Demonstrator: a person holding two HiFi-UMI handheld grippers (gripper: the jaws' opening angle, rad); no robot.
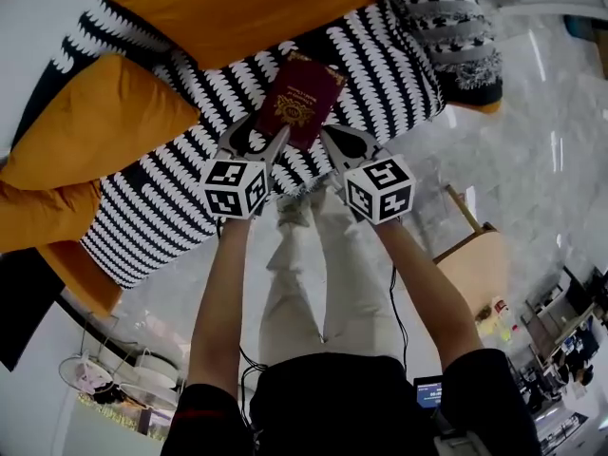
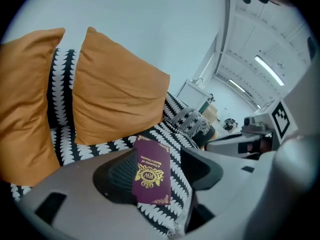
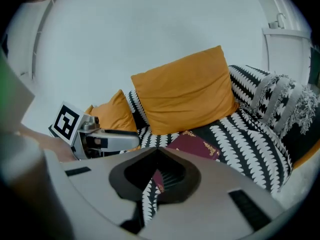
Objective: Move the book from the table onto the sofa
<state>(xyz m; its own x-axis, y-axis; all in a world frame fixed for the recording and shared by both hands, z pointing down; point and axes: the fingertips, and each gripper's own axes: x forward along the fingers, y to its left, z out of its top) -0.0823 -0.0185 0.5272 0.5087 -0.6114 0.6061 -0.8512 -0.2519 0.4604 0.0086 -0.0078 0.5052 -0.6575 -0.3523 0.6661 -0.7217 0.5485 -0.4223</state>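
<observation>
A maroon book [image 1: 302, 98] with gold print lies flat on the black-and-white patterned sofa [image 1: 380, 65], in front of the orange cushions [image 1: 237, 8]. My left gripper [image 1: 258, 139] hovers just off the book's near left corner. In the left gripper view its jaws stand apart; the book [image 2: 151, 171] shows in the gap, lying on the seat beyond, and neither pad touches it. My right gripper [image 1: 334, 136] hangs off the book's near right corner. Its tips [image 3: 157, 151] meet with nothing between them, and the book [image 3: 197, 145] lies past them.
A second orange cushion [image 1: 85, 122] sits at the sofa's left, and a grey-and-black fringed pillow [image 1: 456, 36] at its right end. A pale marble floor [image 1: 494, 141] and a light wooden piece of furniture [image 1: 475, 255] are to the right. The person's light trousers [image 1: 304, 274] are below the grippers.
</observation>
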